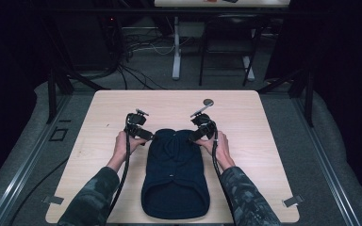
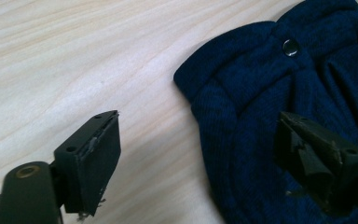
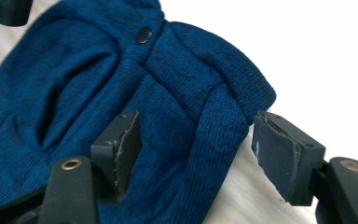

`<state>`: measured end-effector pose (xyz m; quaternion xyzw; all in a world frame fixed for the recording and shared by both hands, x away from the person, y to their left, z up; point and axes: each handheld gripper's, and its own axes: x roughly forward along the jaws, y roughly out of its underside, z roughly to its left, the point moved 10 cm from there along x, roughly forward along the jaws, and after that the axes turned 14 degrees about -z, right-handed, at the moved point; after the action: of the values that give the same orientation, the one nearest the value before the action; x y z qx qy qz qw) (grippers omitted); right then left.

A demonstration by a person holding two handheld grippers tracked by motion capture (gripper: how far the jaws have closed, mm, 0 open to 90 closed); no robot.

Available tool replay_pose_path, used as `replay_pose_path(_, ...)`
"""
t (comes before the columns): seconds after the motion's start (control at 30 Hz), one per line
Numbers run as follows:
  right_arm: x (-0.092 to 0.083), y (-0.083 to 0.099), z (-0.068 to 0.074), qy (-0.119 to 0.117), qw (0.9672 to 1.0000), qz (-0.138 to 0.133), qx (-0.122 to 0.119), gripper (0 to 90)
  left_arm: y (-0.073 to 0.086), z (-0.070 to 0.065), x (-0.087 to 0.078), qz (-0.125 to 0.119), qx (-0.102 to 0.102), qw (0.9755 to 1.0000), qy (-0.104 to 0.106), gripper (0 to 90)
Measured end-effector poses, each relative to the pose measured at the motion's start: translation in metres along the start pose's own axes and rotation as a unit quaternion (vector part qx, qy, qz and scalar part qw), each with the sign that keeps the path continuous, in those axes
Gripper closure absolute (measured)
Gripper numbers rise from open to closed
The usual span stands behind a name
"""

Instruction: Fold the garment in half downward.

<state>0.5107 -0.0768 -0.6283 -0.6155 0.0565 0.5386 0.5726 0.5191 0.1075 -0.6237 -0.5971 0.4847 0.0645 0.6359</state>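
Note:
A dark blue knitted garment [image 1: 175, 174] lies flat in the middle of the wooden table [image 1: 99, 108], its wide hem toward the near edge. My left gripper [image 1: 150, 136] is at its far left corner, open: in the left gripper view [image 2: 200, 158] one jaw is over bare wood and the other over the garment [image 2: 279, 93], straddling its edge. My right gripper [image 1: 197, 135] is at the far right corner, open too; in the right gripper view [image 3: 196, 154] its jaws straddle the ribbed edge of the garment [image 3: 121, 74]. Each corner has a small dark snap [image 2: 290, 47] [image 3: 144, 34].
A small round dark object [image 1: 208, 101] rests on the table beyond my right gripper. Metal clips [image 1: 292, 201] sit at the table's near corners. Past the far edge are table legs, a chair frame and cables on the floor.

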Motion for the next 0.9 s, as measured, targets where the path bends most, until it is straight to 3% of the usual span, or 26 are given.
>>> replay_pose_path(0.2, 0.004, -0.009, -0.006, 0.019, 0.9997, -0.008, 0.014, 41.4, 0.0, -0.003, 0.006, 0.005, 0.003, 1.0, 0.004, 29.5)
replay_pose_path(0.3, 0.004, -0.012, -0.009, 0.021, 0.9996, -0.009, 0.018, 45.7, 0.001, -0.005, 0.011, 0.01, 0.0, 0.9999, 0.005, 36.2)
replay_pose_path(0.33, 0.006, -0.011, -0.008, 0.016, 0.9994, -0.009, 0.029, 46.6, 0.002, -0.006, 0.012, 0.01, 0.0, 0.9999, 0.006, 38.1)
replay_pose_path(0.4, 0.007, -0.008, -0.01, 0.021, 0.9994, 0.007, 0.026, 47.9, 0.002, -0.007, 0.013, 0.01, 0.0, 0.9999, 0.008, 41.8)
replay_pose_path(0.5, 0.009, -0.009, -0.009, 0.025, 0.9991, -0.001, 0.034, 50.3, 0.003, -0.008, 0.015, 0.012, 0.0, 0.9999, 0.009, 47.9)
replay_pose_path(0.57, 0.009, -0.008, -0.009, 0.026, 0.9993, 0.005, 0.026, 51.2, 0.005, -0.009, 0.017, 0.017, 0.0, 0.9998, 0.01, 53.0)
replay_pose_path(0.63, 0.011, -0.01, -0.008, 0.03, 0.9986, -0.011, 0.041, 56.3, 0.007, -0.012, 0.019, 0.023, 0.001, 0.9997, 0.009, 59.0)
replay_pose_path(0.73, 0.009, -0.007, -0.012, 0.037, 0.9985, -0.002, 0.041, 61.8, 0.008, -0.012, 0.02, 0.022, -0.001, 0.9997, 0.007, 62.6)
replay_pose_path(0.77, 0.01, -0.007, -0.011, 0.036, 0.9979, -0.01, 0.053, 63.1, 0.008, -0.012, 0.02, 0.023, -0.003, 0.9997, 0.008, 63.5)
replay_pose_path(0.9, 0.01, -0.003, -0.015, 0.044, 0.998, 0.006, 0.044, 69.0, 0.009, -0.013, 0.02, 0.021, -0.014, 0.9996, 0.01, 66.8)
